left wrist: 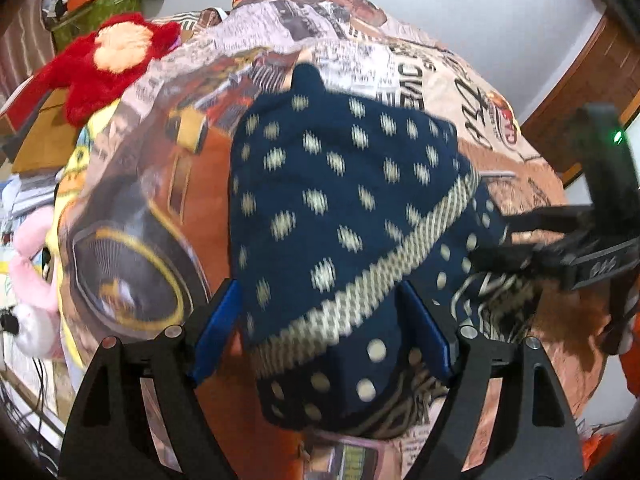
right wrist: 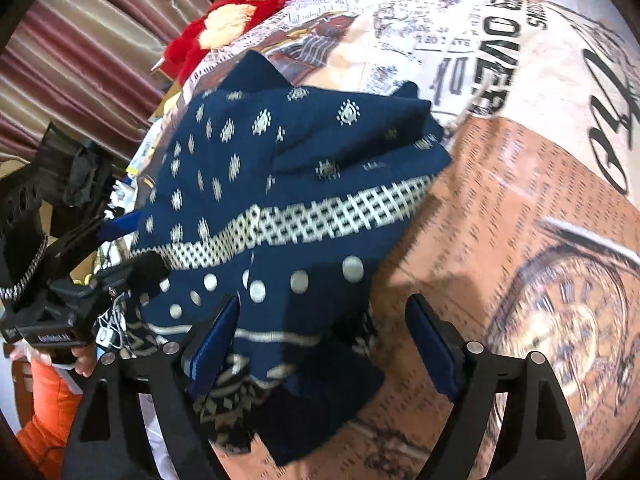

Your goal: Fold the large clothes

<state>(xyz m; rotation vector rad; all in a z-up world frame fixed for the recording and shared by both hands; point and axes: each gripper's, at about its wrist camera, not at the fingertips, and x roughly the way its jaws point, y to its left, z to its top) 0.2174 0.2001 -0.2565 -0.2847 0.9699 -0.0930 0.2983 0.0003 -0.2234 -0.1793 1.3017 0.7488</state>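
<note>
The bed (left wrist: pixel 440 80) carries the navy cloth (left wrist: pixel 328 200), bunched at center. Both claws are released: the left claw (left wrist: pixel 320 328) straddles its 6 o'clock hem, the right claw (right wrist: pixel 324 344) its corner. Likely mid-fold; next, each must pinch an edge.

Navy woven cloth garment with cream dots and a checked cream band (left wrist: pixel 340 200), matt and soft-looking, with loose cream fringe threads at one edge, lying on a smooth printed cotton-like bedsheet in orange, cream and newsprint pattern (right wrist: pixel 500 208) with a faint sheen. Matt black plastic left gripper (left wrist: pixel 320 336) and matching right gripper (right wrist: pixel 324 340), each with smooth blue pads (right wrist: pixel 434 344) and small shiny metal pins. Fluffy red plush toy with a peach face (left wrist: pixel 108 60), rough-piled; polished brown wood panel (left wrist: pixel 588 76); ribbed maroon-striped curtain fabric (right wrist: pixel 80 40).
</note>
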